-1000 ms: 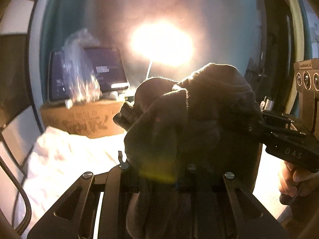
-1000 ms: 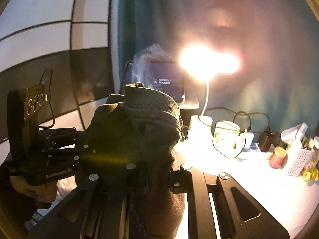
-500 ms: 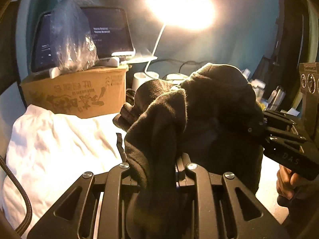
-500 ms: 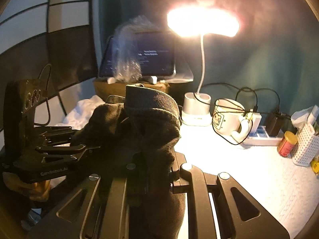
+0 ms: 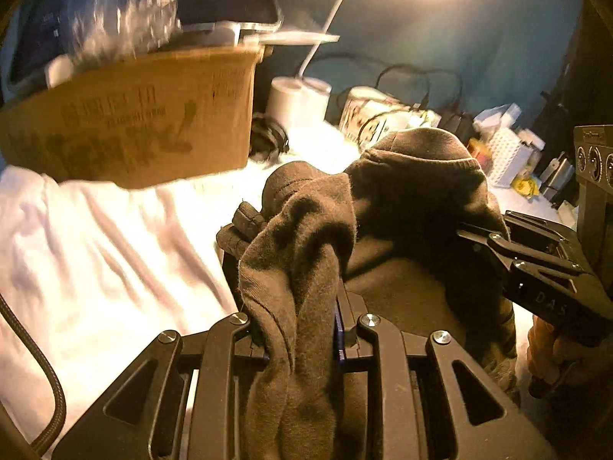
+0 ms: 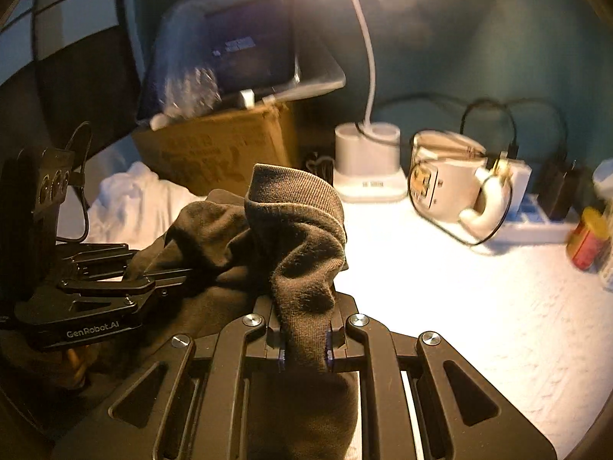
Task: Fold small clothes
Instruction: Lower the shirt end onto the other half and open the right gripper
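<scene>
A dark brown knitted sock (image 5: 402, 207) hangs bunched between both grippers above the white table. My left gripper (image 5: 302, 345) is shut on one end of it, the fabric squeezed between its pads. My right gripper (image 6: 304, 347) is shut on the other end, where the ribbed cuff (image 6: 295, 188) stands up above its jaws. Each gripper shows in the other's view: the right one (image 5: 536, 268) at the right edge, held by a hand, and the left one (image 6: 95, 291) at the left. The sock's lower part is hidden behind the gripper bodies.
A cardboard box (image 5: 130, 115) with a laptop on top stands at the back left, white cloth (image 5: 95, 249) in front of it. A desk lamp base (image 6: 367, 161), a white mug (image 6: 448, 180), cables, a power strip and a red can (image 6: 586, 237) line the back right.
Both grippers have tipped downward and sunk toward the table with the sock still held between them. The lamp, box and laptop have slid up in both views.
</scene>
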`<state>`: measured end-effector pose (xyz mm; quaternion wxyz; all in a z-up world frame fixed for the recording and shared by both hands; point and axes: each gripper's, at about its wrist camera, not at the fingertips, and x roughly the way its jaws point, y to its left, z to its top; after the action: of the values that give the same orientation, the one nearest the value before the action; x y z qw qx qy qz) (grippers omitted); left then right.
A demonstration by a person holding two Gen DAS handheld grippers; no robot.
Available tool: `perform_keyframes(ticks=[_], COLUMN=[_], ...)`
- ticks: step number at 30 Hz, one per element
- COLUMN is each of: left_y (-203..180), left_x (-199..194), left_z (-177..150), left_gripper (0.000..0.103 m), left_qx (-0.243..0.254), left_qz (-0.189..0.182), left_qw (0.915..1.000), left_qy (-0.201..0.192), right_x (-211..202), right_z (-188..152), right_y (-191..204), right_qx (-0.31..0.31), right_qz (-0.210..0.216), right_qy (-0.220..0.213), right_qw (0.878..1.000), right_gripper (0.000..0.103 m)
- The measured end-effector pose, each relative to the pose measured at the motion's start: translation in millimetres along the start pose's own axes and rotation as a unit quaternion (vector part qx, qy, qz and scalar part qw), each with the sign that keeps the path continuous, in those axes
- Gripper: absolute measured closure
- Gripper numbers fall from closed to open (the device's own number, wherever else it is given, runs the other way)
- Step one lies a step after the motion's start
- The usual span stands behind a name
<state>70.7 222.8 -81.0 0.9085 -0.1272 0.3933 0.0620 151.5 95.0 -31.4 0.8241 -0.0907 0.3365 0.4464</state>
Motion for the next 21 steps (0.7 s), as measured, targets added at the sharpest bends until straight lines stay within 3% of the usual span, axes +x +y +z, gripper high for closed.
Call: perform_keyframes(ticks=[8,16,21], left_y=[6,11,11], left_x=[17,27,24], left_z=[3,6,8], left_gripper=[0.077,0.071,0.07], left_qx=[-0.017,-0.025,-0.026], left_qz=[0.008,0.014,0.021], left_qw=[0.9991,0.998,0.9983], left_qy=[0.037,0.057,0.048], right_x=[37,46,45], right_z=[-13,-17,-17], right_y=[-31,-48,-61], right_qx=[0.061,0.086,0.095], right_qz=[0.0,-0.013,-0.025], right_qy=[0.05,0.059,0.055], right_qw=[0.997,0.994,0.994], right_gripper=[0.088,0.073,0.073])
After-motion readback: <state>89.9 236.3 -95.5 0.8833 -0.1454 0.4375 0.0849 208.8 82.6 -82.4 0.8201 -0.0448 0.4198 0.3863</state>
